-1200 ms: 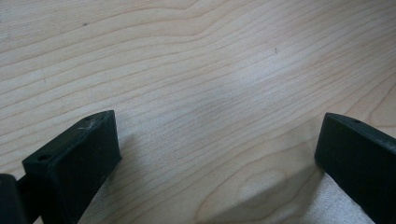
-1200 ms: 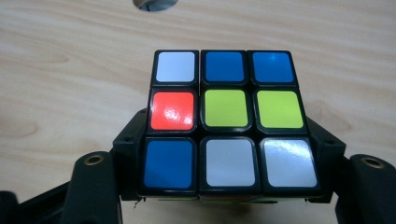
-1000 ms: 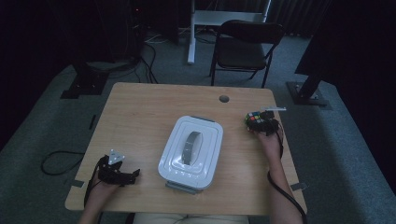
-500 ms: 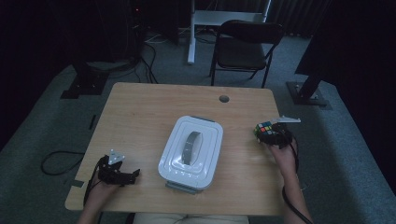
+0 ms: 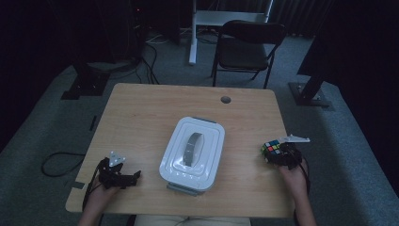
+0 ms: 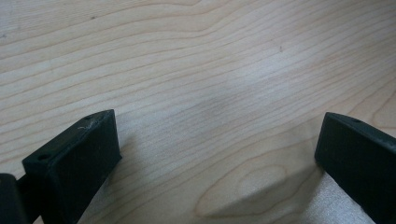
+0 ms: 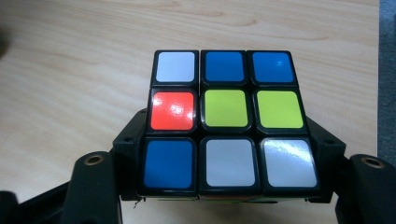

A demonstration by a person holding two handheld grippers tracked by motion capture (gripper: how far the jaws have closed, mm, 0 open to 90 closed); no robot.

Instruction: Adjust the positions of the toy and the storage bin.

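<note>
Now: right gripper (image 5: 278,155) pinching scrambled multicoloured plastic puzzle cube (image 7: 227,122) by opposite flat faces | likely light, rigid, glossy-slippery | left gripper (image 5: 123,176) spread, empty

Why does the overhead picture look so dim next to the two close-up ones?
High view: the room is dark, the table dull. Right gripper view: bright, with glare on the puzzle cube and its white stickers. Left gripper view: sharp wood grain, soft shadows beside the jaws.

table (image 5: 141,117): light wood, round hole (image 5: 226,100) near far edge | white lidded container (image 5: 192,153) at centre, grey handle on lid | left gripper (image 5: 123,178) resting on near-left corner
</note>
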